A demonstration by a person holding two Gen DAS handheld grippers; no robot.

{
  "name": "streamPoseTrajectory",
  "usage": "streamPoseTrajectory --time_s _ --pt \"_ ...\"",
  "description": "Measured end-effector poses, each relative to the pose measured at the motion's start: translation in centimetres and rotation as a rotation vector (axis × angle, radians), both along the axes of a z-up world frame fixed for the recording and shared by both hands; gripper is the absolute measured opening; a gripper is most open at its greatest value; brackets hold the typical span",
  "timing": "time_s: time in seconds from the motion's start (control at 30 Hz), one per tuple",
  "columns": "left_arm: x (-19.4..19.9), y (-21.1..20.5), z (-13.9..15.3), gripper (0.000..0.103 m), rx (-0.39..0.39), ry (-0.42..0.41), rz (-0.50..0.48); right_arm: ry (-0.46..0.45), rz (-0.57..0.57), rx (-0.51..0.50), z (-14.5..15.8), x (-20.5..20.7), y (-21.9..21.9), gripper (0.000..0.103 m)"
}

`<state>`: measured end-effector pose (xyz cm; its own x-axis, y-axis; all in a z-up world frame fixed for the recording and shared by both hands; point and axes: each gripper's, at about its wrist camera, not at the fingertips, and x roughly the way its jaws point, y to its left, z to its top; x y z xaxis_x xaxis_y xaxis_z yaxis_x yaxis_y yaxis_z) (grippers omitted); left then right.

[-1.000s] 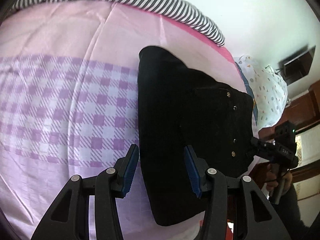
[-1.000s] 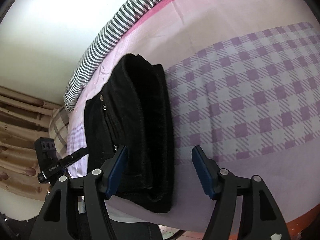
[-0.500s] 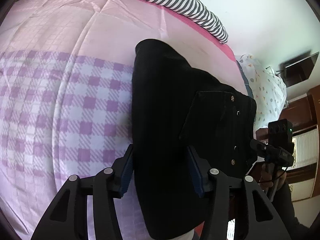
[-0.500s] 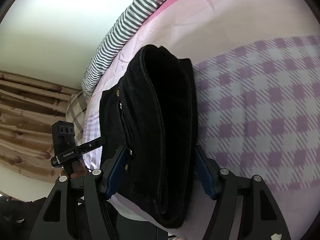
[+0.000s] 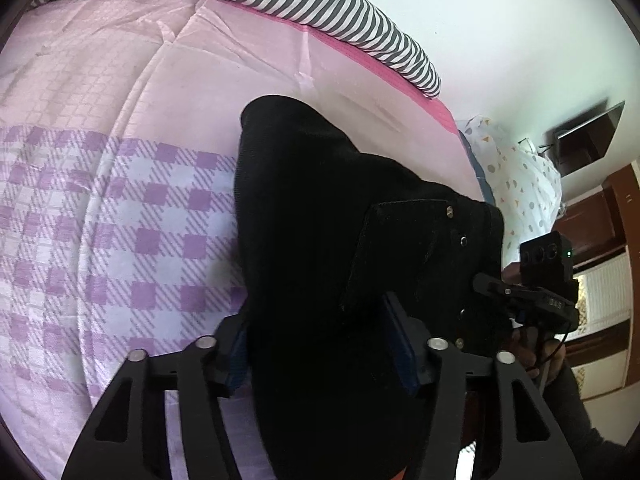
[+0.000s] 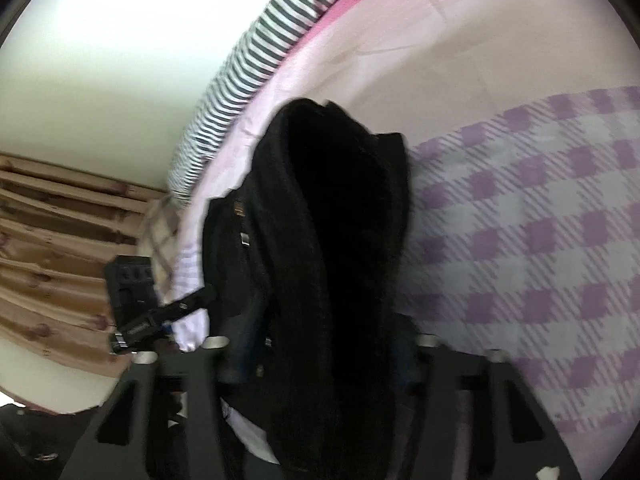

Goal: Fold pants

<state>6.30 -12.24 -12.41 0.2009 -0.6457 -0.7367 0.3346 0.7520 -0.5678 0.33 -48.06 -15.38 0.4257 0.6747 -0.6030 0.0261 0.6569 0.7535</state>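
Observation:
Black folded pants [image 5: 320,220] lie on a pink and purple checked bed sheet [image 5: 140,220], near the bed's front edge. My left gripper [image 5: 320,344] straddles the near end of the bundle, and its blue pads [image 5: 239,354] press into the fabric on both sides. In the blurred right wrist view the same pants [image 6: 340,240] fill the gap of my right gripper [image 6: 316,356]. Its jaws are closing on the cloth, and the fingers [image 6: 222,364] touch it on either side. Metal rivets and a pocket flap [image 5: 404,232] show on the pants' upper face.
A grey and white striped cover [image 5: 320,12] runs along the bed's far edge by the wall. A white spotted cloth [image 5: 516,184] and brown wooden furniture [image 5: 592,216] stand beyond the right end. Tan curtains [image 6: 48,240] hang at the other end.
Both grippers pushed forward over the pants' near edge, so the fabric now sits between their fingers. The right jaws narrowed onto it. The bundle looks bunched and raised.

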Motion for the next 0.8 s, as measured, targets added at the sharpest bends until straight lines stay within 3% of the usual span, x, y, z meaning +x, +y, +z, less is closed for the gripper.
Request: streamPoseTrajectory --time_s 0.07,0.43,0.8 --pt "-0.2 0.3 -0.1 0.044 -0.002 -0.007 0.002 0.013 -0.033 0.040 -0.4 -0.4 -0.4 0.037" --pt "-0.5 0.1 1.5 0.018 0.010 -0.030 0.015 -0.023 -0.157 -0.082 3.0 -2.4 2.1 0.026" --pt "-1.7 0.2 3.9 0.015 0.086 -0.119 0.014 -0.053 -0.192 -0.122 6.5 -2.8 5.0 0.023"
